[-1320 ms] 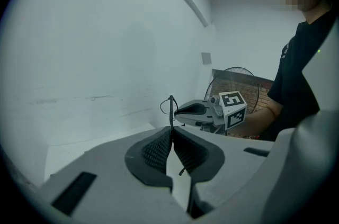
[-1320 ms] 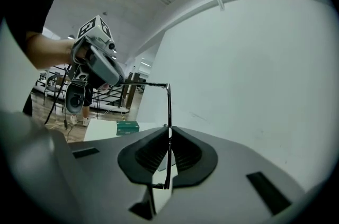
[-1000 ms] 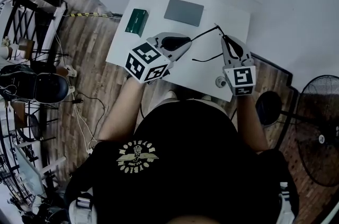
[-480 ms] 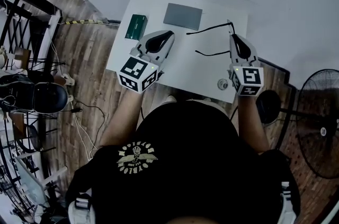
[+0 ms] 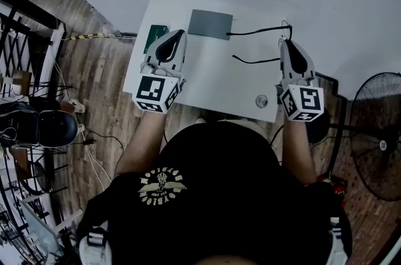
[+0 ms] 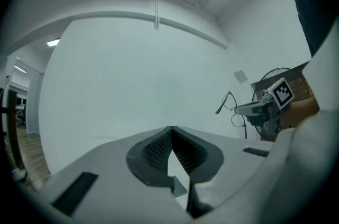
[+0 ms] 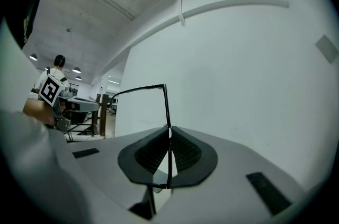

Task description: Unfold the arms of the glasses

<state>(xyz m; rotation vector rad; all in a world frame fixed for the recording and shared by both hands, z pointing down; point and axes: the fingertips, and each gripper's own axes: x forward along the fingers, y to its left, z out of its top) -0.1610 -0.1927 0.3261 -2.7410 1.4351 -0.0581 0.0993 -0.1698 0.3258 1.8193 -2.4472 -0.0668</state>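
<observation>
The black thin-framed glasses point(image 5: 254, 31) hang above the white table point(image 5: 213, 79) with both arms folded out toward the left. My right gripper point(image 5: 286, 41) is shut on the front of the frame. In the right gripper view the frame point(image 7: 167, 112) runs up between the pads and one arm point(image 7: 139, 89) reaches left. My left gripper point(image 5: 177, 34) is shut and empty over the table's left part, well apart from the glasses. From the left gripper view point(image 6: 170, 132) the glasses point(image 6: 229, 101) show far right.
A grey flat case point(image 5: 210, 24) lies at the table's far edge, and a green box point(image 5: 153, 35) is partly hidden by my left gripper. A small round thing point(image 5: 261, 101) sits near the front edge. A fan point(image 5: 376, 145) stands on the floor at right.
My left gripper left the glasses' arm, moved away to the left and shut. My right gripper lifted the glasses toward the far right of the table.
</observation>
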